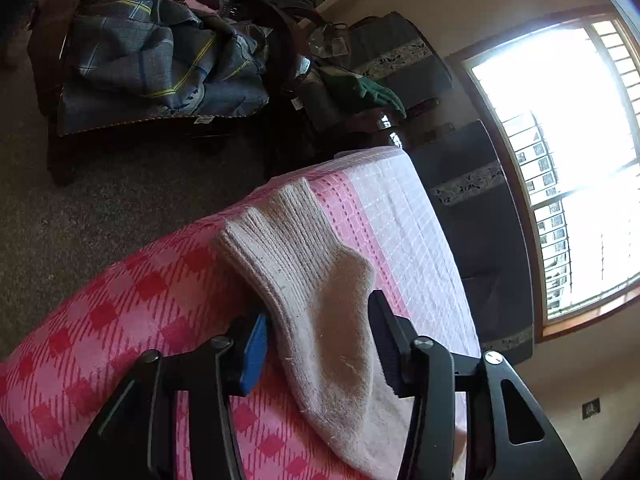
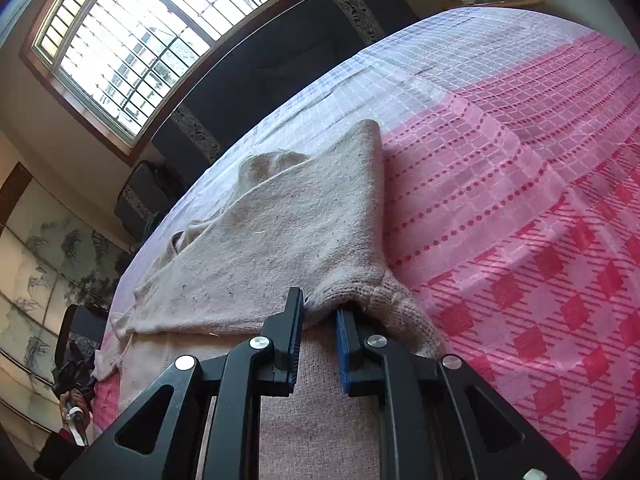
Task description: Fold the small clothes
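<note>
Across the bed lies a pink checked cover (image 2: 520,200) that fades to a white grid toward the window (image 2: 132,48). Beyond its edge, in the left wrist view, a dark chair (image 1: 56,148) is heaped with a blue checked cloth (image 1: 160,60). A pale sock (image 1: 312,280) lies flat on the cover near that edge, its ribbed cuff farthest from the camera. The left gripper (image 1: 318,304) straddles its foot, jaws spread, one finger on each side. In the right wrist view a beige knit sock (image 2: 280,232) lies on the cover. Whether it is the same sock I cannot tell. The right gripper (image 2: 319,304) has its jaws nearly together, seemingly pinching the bunched ribbed edge between the blue pads (image 2: 344,332).
</note>
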`<action>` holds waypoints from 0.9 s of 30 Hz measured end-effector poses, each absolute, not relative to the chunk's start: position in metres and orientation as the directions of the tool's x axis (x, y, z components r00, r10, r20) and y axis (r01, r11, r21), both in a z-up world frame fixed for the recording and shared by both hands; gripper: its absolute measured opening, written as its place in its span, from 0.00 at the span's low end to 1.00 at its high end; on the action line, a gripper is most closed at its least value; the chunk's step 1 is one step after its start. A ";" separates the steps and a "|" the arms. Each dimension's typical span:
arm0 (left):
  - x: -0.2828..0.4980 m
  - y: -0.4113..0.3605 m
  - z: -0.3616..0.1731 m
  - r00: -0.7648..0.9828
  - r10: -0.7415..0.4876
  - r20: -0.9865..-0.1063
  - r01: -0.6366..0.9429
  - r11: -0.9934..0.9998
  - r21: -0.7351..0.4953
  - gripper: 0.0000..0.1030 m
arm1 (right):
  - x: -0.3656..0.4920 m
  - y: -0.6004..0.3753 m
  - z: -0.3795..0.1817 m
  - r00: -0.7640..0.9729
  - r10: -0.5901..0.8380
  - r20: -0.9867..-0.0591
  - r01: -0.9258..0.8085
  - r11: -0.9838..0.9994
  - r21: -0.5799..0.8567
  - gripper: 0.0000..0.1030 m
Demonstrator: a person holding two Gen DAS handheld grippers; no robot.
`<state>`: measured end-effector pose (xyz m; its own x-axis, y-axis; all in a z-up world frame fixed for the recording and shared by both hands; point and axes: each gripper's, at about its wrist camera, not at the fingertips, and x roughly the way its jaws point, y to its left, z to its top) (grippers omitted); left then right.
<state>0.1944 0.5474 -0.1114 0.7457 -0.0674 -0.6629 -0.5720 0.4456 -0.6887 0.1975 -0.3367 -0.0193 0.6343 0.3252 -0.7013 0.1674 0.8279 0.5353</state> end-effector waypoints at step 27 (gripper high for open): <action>0.333 -0.098 -0.002 0.476 -0.759 -0.444 0.291 0.612 -0.735 0.05 | 0.181 -0.322 0.005 0.640 0.553 -0.533 -0.086 0.741 0.665 0.29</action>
<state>0.3325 -0.0984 -0.0016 0.4756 -0.7594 -0.4441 0.2907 0.6121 -0.7354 0.1809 -0.3216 0.0045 0.6403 0.5528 -0.5333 -0.0859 0.7414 0.6655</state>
